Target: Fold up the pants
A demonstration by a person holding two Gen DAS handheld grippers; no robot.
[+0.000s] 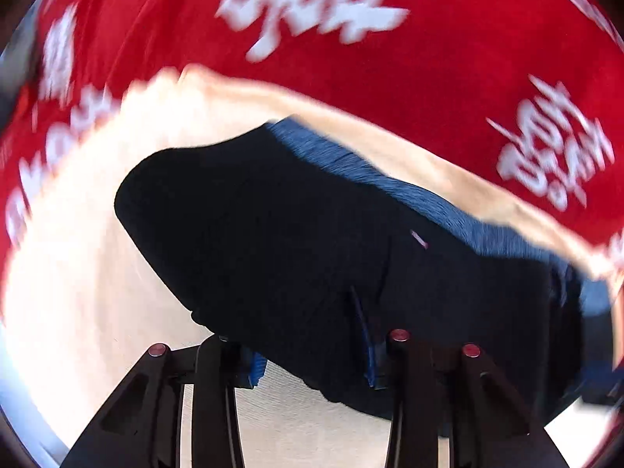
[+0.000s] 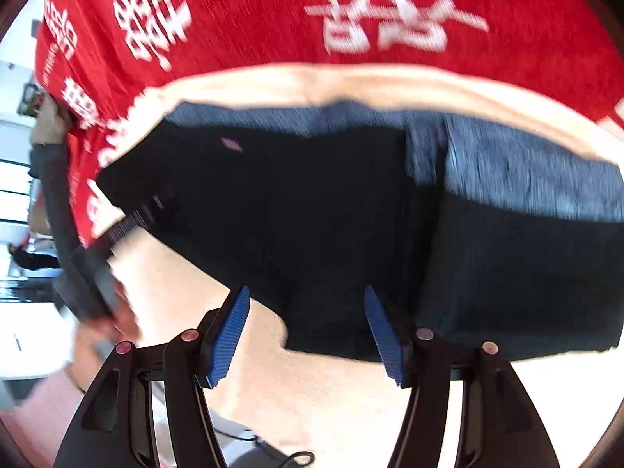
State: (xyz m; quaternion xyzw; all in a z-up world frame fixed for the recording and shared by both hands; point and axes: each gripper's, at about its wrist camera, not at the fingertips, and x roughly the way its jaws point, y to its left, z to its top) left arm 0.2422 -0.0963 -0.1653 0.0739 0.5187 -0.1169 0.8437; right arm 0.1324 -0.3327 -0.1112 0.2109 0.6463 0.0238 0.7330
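Dark navy pants (image 2: 331,210) lie folded on a pale table (image 2: 331,390), just in front of a red cloth (image 2: 253,19) with white lettering. The right tool (image 2: 308,335) gapes wide at the pants' near edge; the left tool (image 1: 312,362), also wide, overlaps it.

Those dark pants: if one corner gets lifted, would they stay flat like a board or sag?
Probably sag: the pants are soft cloth, already doubled over with a curved edge. Likely light, too. They would probably drag rather than slide on the cream cloth.
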